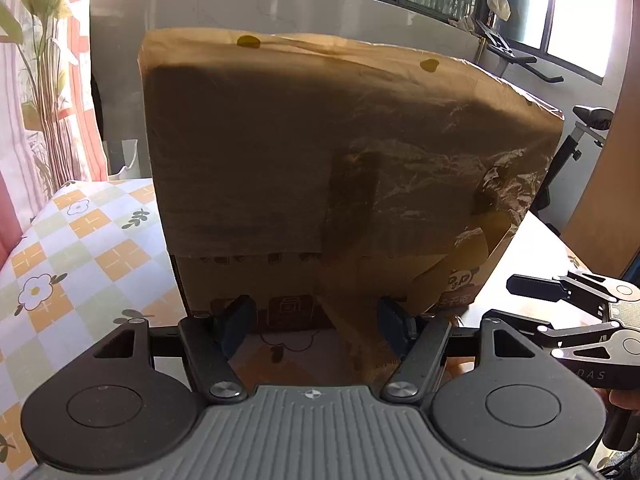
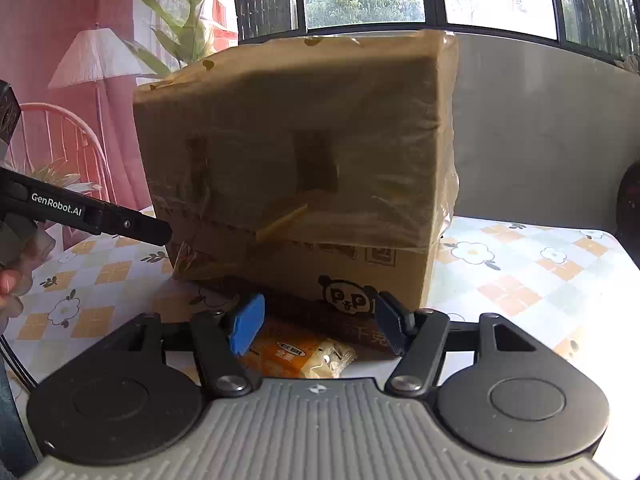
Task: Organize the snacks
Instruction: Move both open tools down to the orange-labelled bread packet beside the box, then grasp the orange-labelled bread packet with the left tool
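Both claws are held spread, nothing pinched: the left claw (image 1: 316, 328) and the right claw (image 2: 318, 326). A snack packet (image 2: 302, 354) is seen lying on the bench (image 2: 532, 280) under the right claw, just before a taped cardboard box (image 2: 304, 168).

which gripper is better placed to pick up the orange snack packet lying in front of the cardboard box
Right. The orange snack packet lies just below the right gripper, between its open fingers. The left gripper faces only the cardboard box; no packet shows there.
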`<control>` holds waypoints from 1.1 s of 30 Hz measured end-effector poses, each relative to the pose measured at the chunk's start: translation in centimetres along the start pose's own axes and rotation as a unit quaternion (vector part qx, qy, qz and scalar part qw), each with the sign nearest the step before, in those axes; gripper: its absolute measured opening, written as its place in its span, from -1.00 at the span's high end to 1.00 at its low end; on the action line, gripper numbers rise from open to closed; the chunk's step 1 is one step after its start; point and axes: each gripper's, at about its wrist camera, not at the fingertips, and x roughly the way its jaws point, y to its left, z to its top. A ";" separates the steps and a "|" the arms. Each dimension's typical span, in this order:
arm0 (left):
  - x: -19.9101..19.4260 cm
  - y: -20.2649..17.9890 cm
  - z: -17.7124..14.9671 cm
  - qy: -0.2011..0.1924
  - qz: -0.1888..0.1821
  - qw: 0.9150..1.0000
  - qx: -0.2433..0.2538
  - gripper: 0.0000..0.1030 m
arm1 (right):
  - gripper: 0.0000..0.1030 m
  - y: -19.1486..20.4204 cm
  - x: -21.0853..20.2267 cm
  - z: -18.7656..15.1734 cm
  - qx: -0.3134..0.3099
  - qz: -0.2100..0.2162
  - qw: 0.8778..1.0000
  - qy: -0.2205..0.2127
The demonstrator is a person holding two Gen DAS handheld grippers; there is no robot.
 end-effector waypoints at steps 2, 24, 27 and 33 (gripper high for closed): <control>1.5 -0.2 -0.9 0.027 -0.003 1.000 0.006 -0.37 | -0.25 -0.2 0.8 -1.1 0.011 0.003 1.000 0.013; 6.2 -1.3 -2.7 0.074 -0.104 0.992 -0.010 -0.32 | -0.08 -0.1 4.0 -3.0 0.010 0.027 0.996 0.079; 6.6 -1.2 -3.1 0.076 -0.109 0.991 -0.021 -0.30 | -0.09 0.0 4.1 -2.9 0.006 0.025 0.996 0.080; 6.1 -1.2 -3.8 0.067 -0.109 0.992 -0.021 -0.06 | -0.09 0.7 4.4 -3.0 -0.016 0.018 0.996 0.082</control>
